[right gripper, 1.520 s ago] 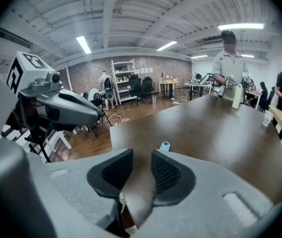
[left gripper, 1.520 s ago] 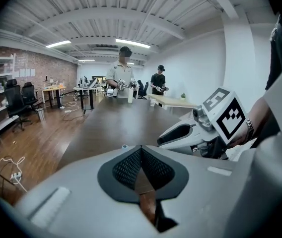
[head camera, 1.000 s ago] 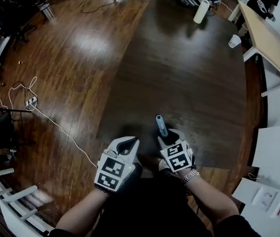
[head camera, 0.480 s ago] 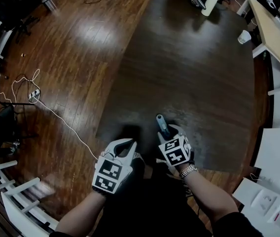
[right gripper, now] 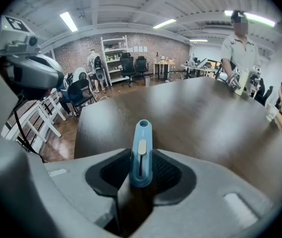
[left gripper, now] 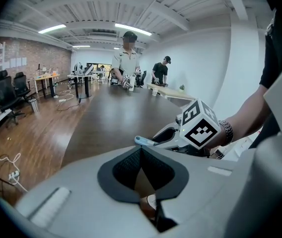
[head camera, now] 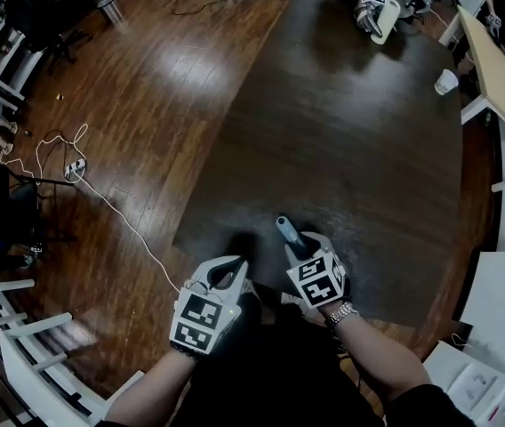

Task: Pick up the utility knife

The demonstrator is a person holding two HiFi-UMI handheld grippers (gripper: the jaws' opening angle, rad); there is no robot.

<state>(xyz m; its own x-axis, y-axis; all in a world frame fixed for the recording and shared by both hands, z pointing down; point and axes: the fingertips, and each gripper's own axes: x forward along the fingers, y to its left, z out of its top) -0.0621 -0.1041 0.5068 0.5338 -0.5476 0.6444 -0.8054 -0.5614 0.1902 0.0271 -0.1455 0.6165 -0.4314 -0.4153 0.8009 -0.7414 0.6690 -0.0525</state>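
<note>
Closest in, the right gripper (right gripper: 141, 158) has the utility knife (right gripper: 141, 150) between its jaws, which are closing on the light blue handle. The pads lie against both its sides and the slider faces the camera. Only the right gripper view shows that contact. The head view gives just the knife's end poking out past the jaw tips, over the near edge of the dark table (head camera: 350, 132) and, as far as can be told, clear of its surface. The left gripper (left gripper: 141, 151) sits just beside it on the left, its jaws meeting at the tips with nothing between them, which its own view makes plain. Both grippers tilt forward and down, the forearms rising from the bottom of the head view, with a metal wristband (head camera: 342, 313) on the right wrist. Farther off, a white cup (head camera: 446, 82) stands near the table's right edge, its contents unseen. At the far end another person (left gripper: 127, 63) holds a pale object (head camera: 384, 23) in two grippers.
</note>
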